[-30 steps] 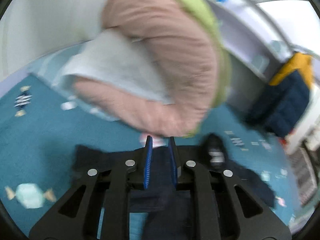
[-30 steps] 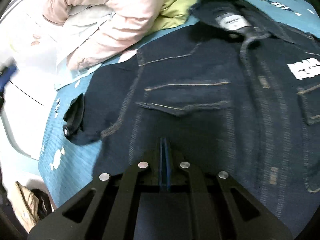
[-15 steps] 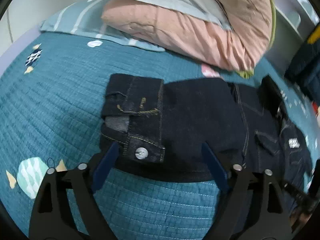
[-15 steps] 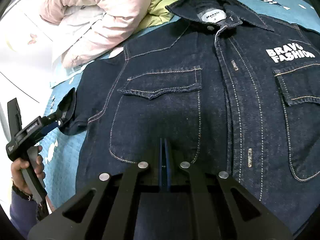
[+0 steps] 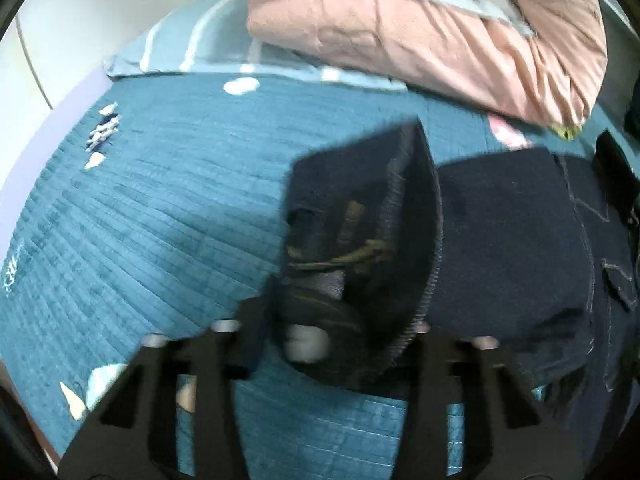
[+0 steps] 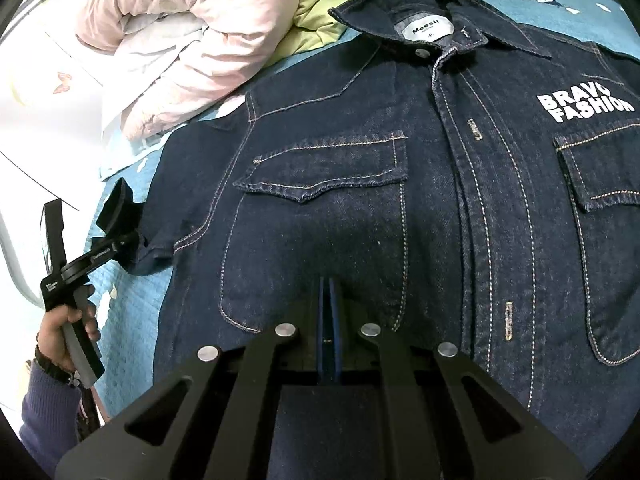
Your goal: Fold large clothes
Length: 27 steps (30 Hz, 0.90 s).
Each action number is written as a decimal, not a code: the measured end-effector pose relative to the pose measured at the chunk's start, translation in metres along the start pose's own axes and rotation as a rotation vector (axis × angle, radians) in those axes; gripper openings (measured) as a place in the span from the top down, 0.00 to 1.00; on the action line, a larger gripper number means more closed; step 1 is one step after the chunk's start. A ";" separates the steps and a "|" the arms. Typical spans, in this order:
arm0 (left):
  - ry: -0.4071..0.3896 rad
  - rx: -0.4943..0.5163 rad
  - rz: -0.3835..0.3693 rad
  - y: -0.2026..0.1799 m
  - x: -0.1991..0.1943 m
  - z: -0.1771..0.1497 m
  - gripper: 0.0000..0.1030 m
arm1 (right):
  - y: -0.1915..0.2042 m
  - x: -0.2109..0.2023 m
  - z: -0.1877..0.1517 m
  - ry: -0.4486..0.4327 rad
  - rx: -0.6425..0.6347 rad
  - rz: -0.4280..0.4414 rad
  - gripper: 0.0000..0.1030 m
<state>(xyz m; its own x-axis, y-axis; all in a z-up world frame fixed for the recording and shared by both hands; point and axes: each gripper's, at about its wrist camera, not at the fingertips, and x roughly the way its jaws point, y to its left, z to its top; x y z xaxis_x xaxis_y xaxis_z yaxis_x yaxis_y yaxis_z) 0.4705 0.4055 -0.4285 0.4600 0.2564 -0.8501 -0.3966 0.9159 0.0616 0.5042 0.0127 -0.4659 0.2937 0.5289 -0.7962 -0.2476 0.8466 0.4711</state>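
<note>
Two views. Left wrist: left gripper [image 5: 332, 340], jaws spread wide, straddles the sleeve cuff [image 5: 360, 248] of the denim jacket [image 5: 516, 248] at 6 o'clock on the teal quilt [image 5: 160, 220]; grip contact cannot be confirmed. Right wrist: right gripper [image 6: 329, 320], jaws pressed together, at 6 o'clock over the flat jacket front; whether cloth is pinched cannot be told. Pink duvet [image 6: 208, 40] at 10 o'clock.

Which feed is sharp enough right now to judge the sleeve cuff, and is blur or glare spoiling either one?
Left wrist view: motion-blurred; the sleeve cuff and its button smear between the left gripper fingers, so the stitching is unreadable. Right wrist view: sharp; the denim jacket shows clear seams and a readable collar label, with fisheye bending at the edges and washed-out white at far left.
</note>
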 end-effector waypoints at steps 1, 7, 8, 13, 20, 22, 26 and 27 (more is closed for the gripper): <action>-0.017 -0.004 -0.008 0.002 -0.006 0.001 0.80 | 0.000 -0.001 0.000 -0.001 0.002 0.001 0.95; -0.187 -0.007 -0.172 -0.026 -0.083 0.021 0.84 | -0.015 -0.021 0.002 -0.034 0.019 0.009 0.94; -0.215 -0.002 -0.209 -0.037 -0.097 0.024 0.84 | -0.019 -0.026 0.003 -0.041 0.024 0.009 0.95; -0.257 0.031 -0.400 -0.120 -0.139 0.044 0.84 | -0.056 -0.070 0.009 -0.100 0.055 -0.014 0.94; -0.166 0.101 -0.550 -0.269 -0.136 0.025 0.84 | -0.150 -0.156 -0.001 -0.214 0.110 -0.187 0.91; -0.126 0.113 -0.564 -0.303 -0.126 0.013 0.84 | -0.179 -0.175 -0.005 -0.235 0.133 -0.246 0.90; -0.040 0.143 -0.526 -0.373 -0.100 -0.016 0.84 | -0.248 -0.216 -0.020 -0.280 0.227 -0.343 0.90; -0.028 0.150 -0.515 -0.382 -0.093 -0.019 0.84 | -0.258 -0.222 -0.023 -0.286 0.240 -0.359 0.90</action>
<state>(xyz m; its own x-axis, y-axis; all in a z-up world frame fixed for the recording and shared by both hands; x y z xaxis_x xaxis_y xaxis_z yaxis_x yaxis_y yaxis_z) 0.5638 0.0260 -0.3825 0.5869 -0.2311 -0.7760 0.0025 0.9589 -0.2837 0.4821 -0.3247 -0.4196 0.5700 0.1691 -0.8040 0.1244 0.9496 0.2879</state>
